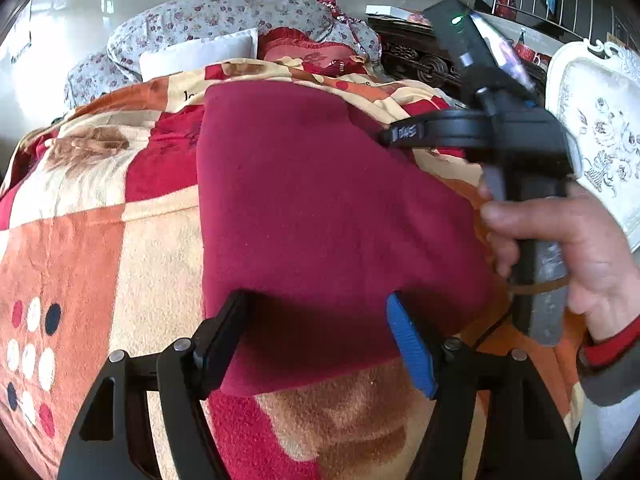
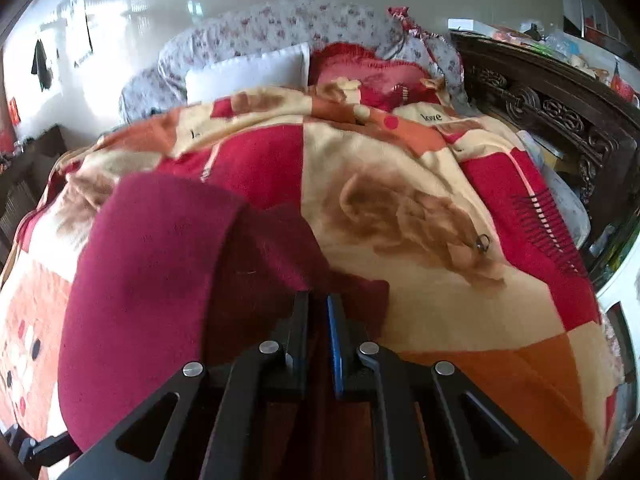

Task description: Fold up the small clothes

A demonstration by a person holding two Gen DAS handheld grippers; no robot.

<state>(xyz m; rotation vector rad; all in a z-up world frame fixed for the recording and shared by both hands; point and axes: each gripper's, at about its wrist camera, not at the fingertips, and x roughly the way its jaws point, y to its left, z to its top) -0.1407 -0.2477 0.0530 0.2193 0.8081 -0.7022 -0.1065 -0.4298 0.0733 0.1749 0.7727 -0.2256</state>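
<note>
Maroon cloth on blanket: soft, light, fleecy, likely limp; pinch corners or edge; left tongs spread over near edge; right tongs closed, seemingly pinching cloth.

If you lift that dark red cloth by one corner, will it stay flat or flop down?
Probably flop: the dark red cloth already drapes softly over the blanket and bends where the right gripper pinches it. It looks fuzzy, so likely not slippery.
</note>
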